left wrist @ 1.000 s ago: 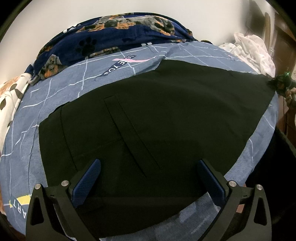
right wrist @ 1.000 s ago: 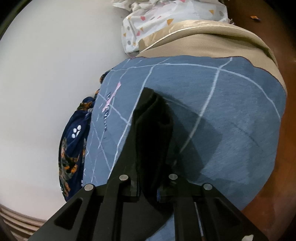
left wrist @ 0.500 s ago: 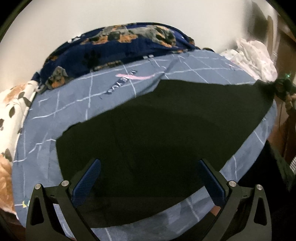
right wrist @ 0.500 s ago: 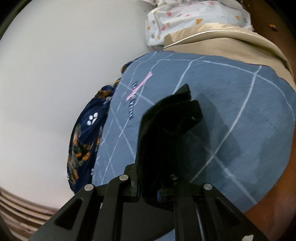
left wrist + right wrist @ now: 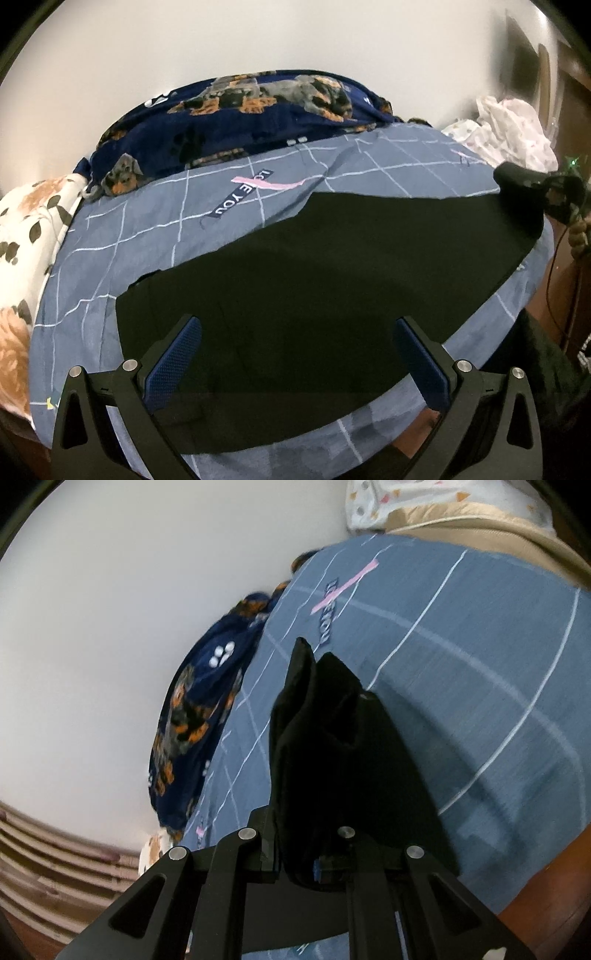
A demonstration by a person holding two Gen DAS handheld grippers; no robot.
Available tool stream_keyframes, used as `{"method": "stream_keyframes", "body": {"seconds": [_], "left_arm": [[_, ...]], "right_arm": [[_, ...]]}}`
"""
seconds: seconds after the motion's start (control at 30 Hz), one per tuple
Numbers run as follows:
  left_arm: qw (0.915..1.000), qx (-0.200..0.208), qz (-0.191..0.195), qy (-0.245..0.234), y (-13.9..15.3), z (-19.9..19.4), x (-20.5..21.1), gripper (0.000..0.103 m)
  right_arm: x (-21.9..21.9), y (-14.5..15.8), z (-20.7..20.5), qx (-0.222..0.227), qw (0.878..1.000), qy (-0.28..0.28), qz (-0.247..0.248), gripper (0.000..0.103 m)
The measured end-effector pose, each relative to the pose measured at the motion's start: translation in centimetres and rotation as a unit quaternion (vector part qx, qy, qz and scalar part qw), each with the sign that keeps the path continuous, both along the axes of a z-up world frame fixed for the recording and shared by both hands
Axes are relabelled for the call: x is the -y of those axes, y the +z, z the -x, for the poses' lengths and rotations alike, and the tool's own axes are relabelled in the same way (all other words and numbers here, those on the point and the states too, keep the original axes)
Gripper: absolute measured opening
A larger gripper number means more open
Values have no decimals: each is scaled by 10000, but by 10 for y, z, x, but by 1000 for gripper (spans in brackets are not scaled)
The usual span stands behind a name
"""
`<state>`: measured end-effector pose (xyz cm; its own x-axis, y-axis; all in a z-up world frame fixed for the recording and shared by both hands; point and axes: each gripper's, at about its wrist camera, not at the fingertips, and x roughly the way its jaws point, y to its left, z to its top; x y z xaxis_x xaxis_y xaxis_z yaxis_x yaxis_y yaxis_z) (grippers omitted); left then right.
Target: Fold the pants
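Black pants [image 5: 314,288] lie spread flat across a blue grid-pattern bedsheet [image 5: 155,236]. My left gripper [image 5: 295,354] is open, its blue fingertips [image 5: 173,362] hovering over the near waist end, holding nothing. My right gripper [image 5: 314,853] is shut on a bunched end of the pants [image 5: 317,746], lifted off the sheet [image 5: 461,672]. In the left wrist view the right gripper [image 5: 554,195] shows at the far right, gripping the pants' far end.
A navy dog-print blanket [image 5: 240,110] lies along the wall behind the sheet. A floral pillow [image 5: 26,229] is at left and white crumpled cloth [image 5: 506,129] at back right. A beige cover [image 5: 480,528] lies beyond the sheet. The bed edge drops off at right.
The right gripper has lifted the pants' end and swung it inward over the bed. The left gripper has pulled back and up, so the pants look smaller and farther.
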<state>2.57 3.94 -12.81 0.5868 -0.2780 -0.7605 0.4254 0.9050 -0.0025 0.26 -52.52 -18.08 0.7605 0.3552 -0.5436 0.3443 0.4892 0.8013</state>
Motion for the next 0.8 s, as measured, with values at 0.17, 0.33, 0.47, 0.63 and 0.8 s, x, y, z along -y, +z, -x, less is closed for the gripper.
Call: {"method": "stream_keyframes", "body": {"seconds": [0.17,0.33,0.47,0.63,0.8], "left_arm": [[9998,-146,95,65,-7,-2,-3,103],[9995,-239,173,143,-11,-5,-6,103],[9990,-328,236,199,-15,-7,-8,103],[9989,-339,257,215,-16,-7,-10,103],[9988,-360,248,204,-17,-7,-10,103]], "right_arm": [[-33,-7,-8,-62,9994,318,-104,12],[-60,-13,-14,-101,9980,594,-175,12],[-83,-15,-21,-141,9963,839,-121,12],[-110,-17,-28,-200,9933,1138,20,12],[-132,-20,-34,-269,9902,1368,120,12]]}}
